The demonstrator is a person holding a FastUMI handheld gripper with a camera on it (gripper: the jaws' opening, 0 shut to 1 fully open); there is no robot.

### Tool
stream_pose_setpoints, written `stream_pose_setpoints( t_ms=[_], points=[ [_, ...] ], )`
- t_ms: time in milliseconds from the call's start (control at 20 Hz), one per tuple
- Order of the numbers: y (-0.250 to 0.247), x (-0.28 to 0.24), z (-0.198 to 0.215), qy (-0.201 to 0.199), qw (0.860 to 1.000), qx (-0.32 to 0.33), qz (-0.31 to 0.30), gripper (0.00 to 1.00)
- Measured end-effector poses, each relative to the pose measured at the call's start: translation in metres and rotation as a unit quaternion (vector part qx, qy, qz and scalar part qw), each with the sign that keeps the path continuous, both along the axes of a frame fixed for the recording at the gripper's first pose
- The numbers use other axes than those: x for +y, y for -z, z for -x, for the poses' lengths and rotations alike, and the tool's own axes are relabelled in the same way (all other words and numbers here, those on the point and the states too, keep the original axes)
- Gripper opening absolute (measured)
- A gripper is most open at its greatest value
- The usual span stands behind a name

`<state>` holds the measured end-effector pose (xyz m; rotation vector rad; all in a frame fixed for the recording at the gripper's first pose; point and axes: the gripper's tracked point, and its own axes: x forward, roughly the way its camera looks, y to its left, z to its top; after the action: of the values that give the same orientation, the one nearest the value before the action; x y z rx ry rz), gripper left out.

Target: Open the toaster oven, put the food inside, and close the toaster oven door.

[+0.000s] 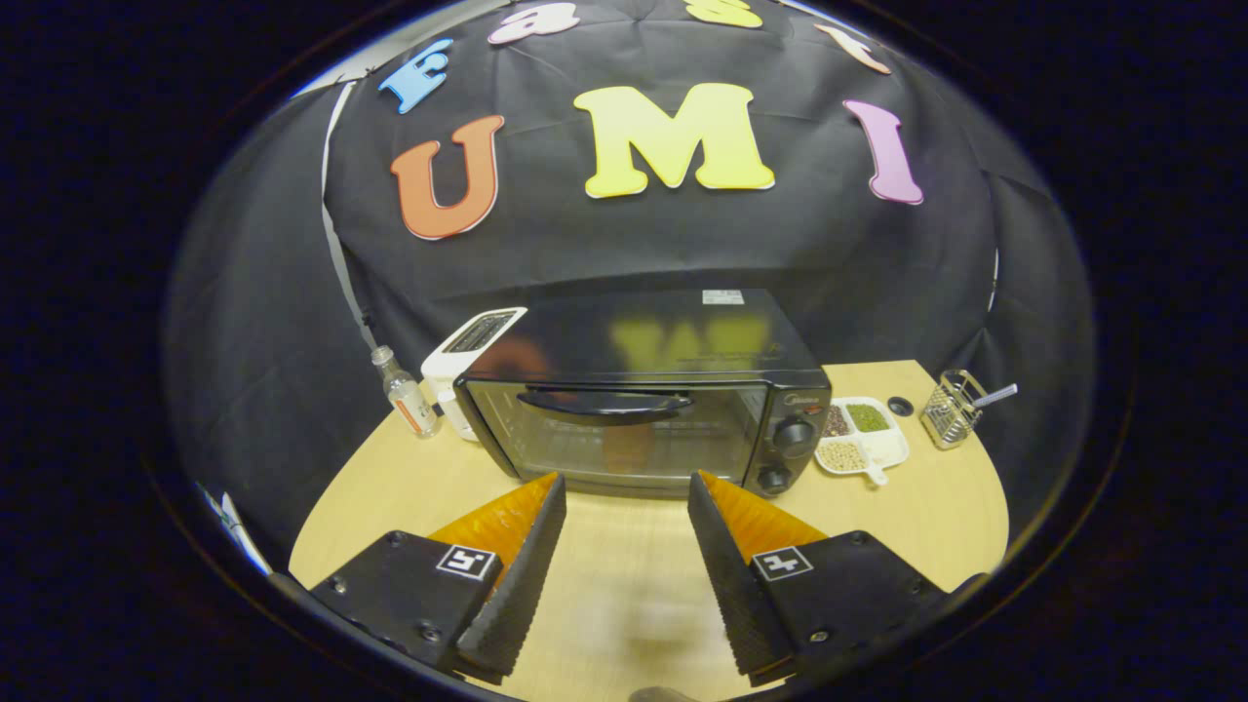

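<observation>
Before me: a pale wooden table [907, 526], its top lit softly. Behind it hangs the black cloth wall [604, 244], creased.

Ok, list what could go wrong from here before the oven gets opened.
1. The gripper is open well below the door handle; a low approach would likely hit the glass instead.
2. Pulling the handle could drag the toaster oven forward on the table.
3. The divided dish sits close beside the knobs; a wide swing might knock it.

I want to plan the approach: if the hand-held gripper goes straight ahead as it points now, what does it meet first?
Probably the toaster oven, at its closed glass door; the open hand-held gripper holds nothing.
</observation>
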<state>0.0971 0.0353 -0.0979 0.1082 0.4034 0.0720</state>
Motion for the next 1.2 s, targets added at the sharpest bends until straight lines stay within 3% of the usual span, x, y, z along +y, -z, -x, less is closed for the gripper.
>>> stream_pose_setpoints(
  t_ms=[650, 900, 1200],
  points=[
    [-0.009, -0.031, 0.076, 0.025, 0.999, -0.021, 0.008, 0.81],
    [-0.034, -0.044, 0.101, 0.047, 0.997, -0.056, -0.004, 0.81],
    [-0.099, -0.065, 0.129, 0.064, 0.990, -0.129, 0.010, 0.81]
  ],
)
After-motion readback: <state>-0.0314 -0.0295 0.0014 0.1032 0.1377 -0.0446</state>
